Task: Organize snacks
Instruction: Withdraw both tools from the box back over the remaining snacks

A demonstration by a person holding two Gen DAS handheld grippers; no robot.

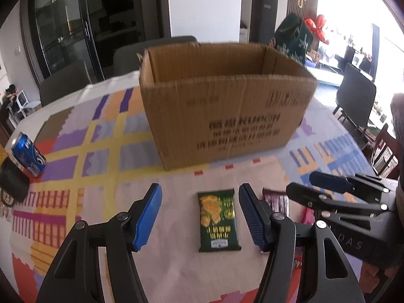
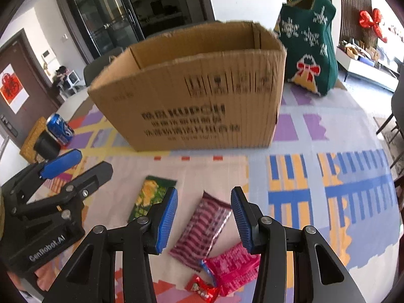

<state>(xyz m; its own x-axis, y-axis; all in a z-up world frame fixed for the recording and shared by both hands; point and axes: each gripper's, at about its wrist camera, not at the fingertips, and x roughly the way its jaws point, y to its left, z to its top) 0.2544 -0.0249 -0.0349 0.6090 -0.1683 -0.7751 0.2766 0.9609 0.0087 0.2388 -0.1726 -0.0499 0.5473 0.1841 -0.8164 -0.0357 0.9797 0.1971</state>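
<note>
1. Left gripper [image 1: 200, 217] hangs over the patterned tablecloth [image 1: 83, 156], blue-padded fingers [image 1: 147, 217] parted about halfway, gripping nothing; one green snack packet with yellow print [image 1: 218, 221] lies flat below the gap.
2. Right gripper [image 2: 204, 219] has its fingers [image 2: 166, 221] parted more narrowly, empty too, above one maroon-and-pink striped wrapper [image 2: 202, 227].
3. Nearer the camera: one bright pink packet [image 2: 232, 265] and one small red candy wrapper [image 2: 202, 290].
4. Behind them stands one open brown cardboard box [image 2: 192, 101]; one blue soda can [image 1: 27, 155] stands far left.
</note>
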